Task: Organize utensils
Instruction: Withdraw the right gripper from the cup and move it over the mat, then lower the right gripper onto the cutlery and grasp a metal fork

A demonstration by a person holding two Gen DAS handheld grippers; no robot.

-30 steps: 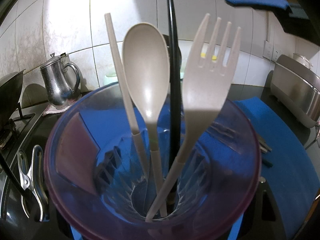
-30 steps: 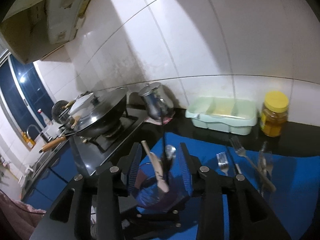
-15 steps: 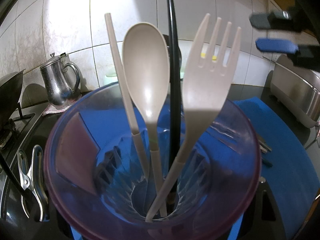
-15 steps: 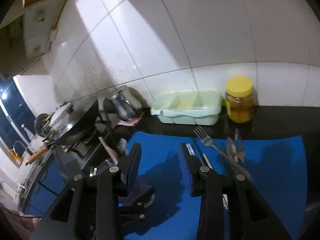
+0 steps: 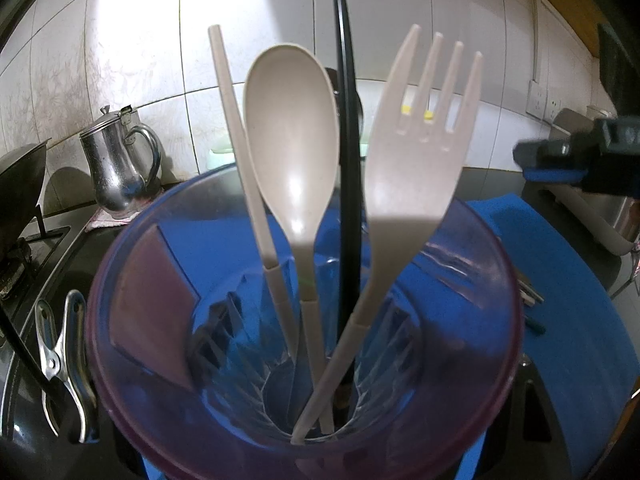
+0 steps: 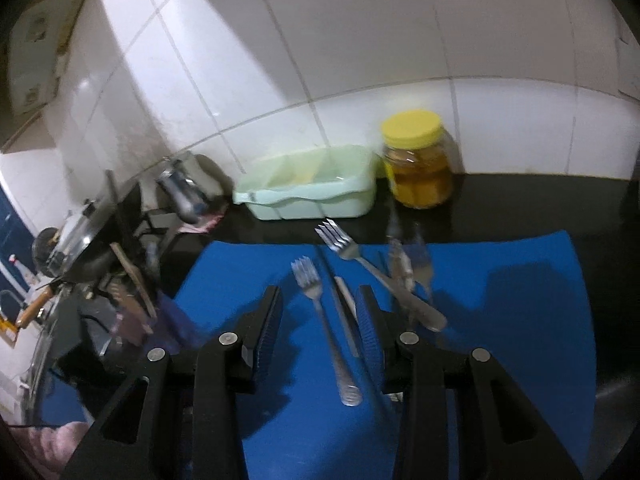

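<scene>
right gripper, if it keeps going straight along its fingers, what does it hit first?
Most likely the metal fork lying on the blue mat, framed between the open right gripper fingers, nothing held. The black chopstick beside it is close; blur hides depth.

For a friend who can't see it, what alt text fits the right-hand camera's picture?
An open claw hangs over a blue mat where metal forks and other cutlery lie. Behind the mat, by a white tiled wall, stand a pale green tray and a yellow-lidded jar.
</scene>
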